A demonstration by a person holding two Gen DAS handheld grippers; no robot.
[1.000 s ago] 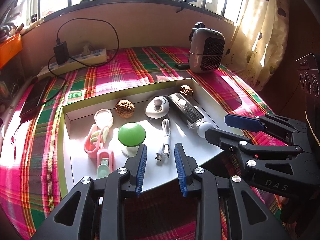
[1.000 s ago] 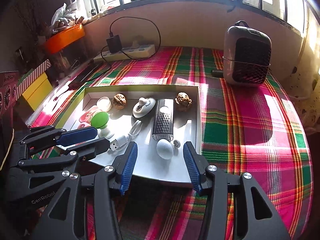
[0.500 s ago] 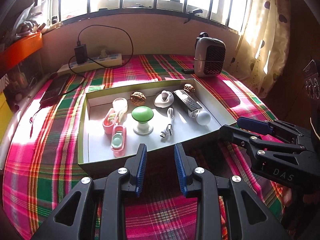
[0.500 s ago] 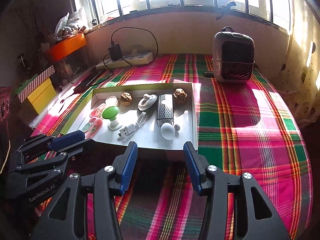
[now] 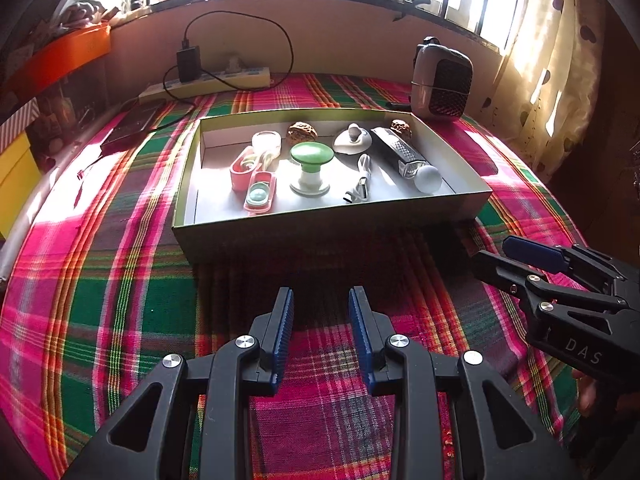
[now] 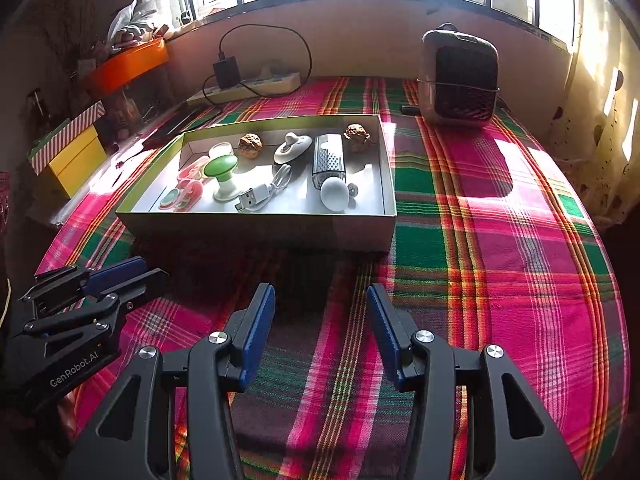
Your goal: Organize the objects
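Note:
A shallow box (image 5: pixel 328 224) (image 6: pixel 256 226) sits on the plaid cloth. It holds a green-topped stand (image 5: pixel 311 160) (image 6: pixel 221 170), a grater (image 5: pixel 396 148) (image 6: pixel 329 156), a white egg (image 5: pixel 428 179) (image 6: pixel 335 195), a USB cable (image 5: pixel 358 192) (image 6: pixel 258 196), two walnuts (image 5: pixel 302 131) (image 6: pixel 357 132), a white knob dish (image 5: pixel 353 140) (image 6: pixel 293 145), a clear cup (image 5: pixel 265 140) and pink cases (image 5: pixel 252 178) (image 6: pixel 182 196). My left gripper (image 5: pixel 320 320) (image 6: pixel 116 274) is open and empty in front of the box. My right gripper (image 6: pixel 320 320) (image 5: pixel 508 258) is open and empty beside it.
A small heater (image 5: pixel 442 80) (image 6: pixel 460 80) stands at the back right. A power strip with charger (image 5: pixel 216 76) (image 6: pixel 248 84) lies by the back wall. A dark phone (image 5: pixel 132 128) lies left of the box. Yellow and orange boxes (image 6: pixel 76 152) stand at the left.
Both grippers have pulled back from over the box toward the near side. The box now lies farther ahead. Both stay open and empty.

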